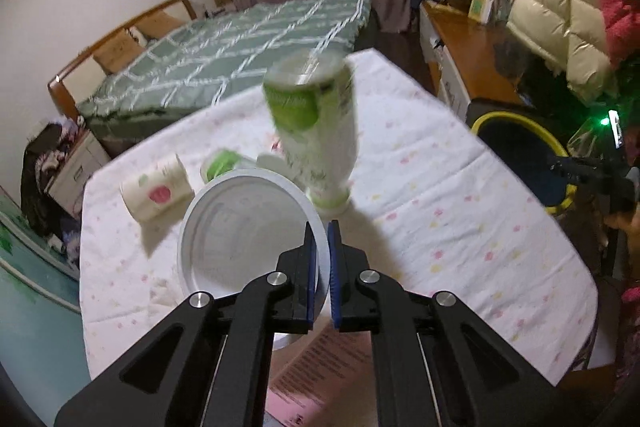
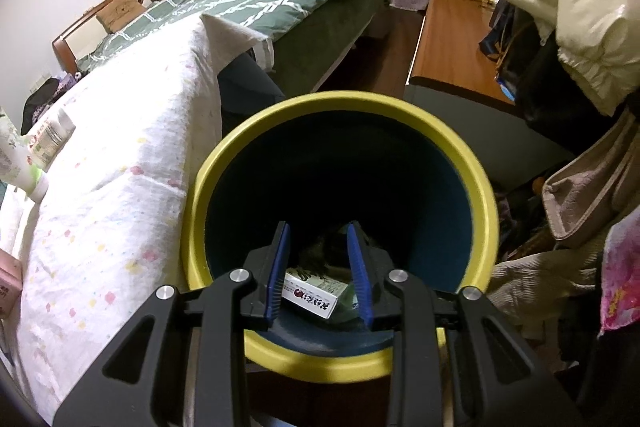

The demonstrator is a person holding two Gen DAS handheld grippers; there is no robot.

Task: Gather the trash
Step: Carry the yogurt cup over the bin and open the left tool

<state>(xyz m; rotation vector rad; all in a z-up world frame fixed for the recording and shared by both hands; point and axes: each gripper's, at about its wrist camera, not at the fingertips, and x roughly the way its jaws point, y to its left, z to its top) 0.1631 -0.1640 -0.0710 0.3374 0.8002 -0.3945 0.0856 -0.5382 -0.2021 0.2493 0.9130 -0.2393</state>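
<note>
A: Two grippers logged. Left gripper (image 1: 322, 251): jaws nearly together, pinching the rim of a white bowl (image 1: 224, 211) over the table (image 1: 460, 219).

B: Right gripper (image 2: 320, 259)?

A: Jaws spread, nothing between them, hovering above the yellow-rimmed bin (image 2: 340, 163). A small printed box (image 2: 316, 293) lies at the bottom.

B: Trash left on the cloth?

A: A green-and-white bottle (image 1: 316, 123) standing cap-down beside the bowl, a paper cup (image 1: 158, 189) on its side, a pink carton (image 1: 320, 379) near the table edge.

B: Risks?

A: Thin rim grip; the bowl could swivel or slip on the way to the bin. Bowl and bottle sit close, so a careless lift likely topples the bottle.
</note>
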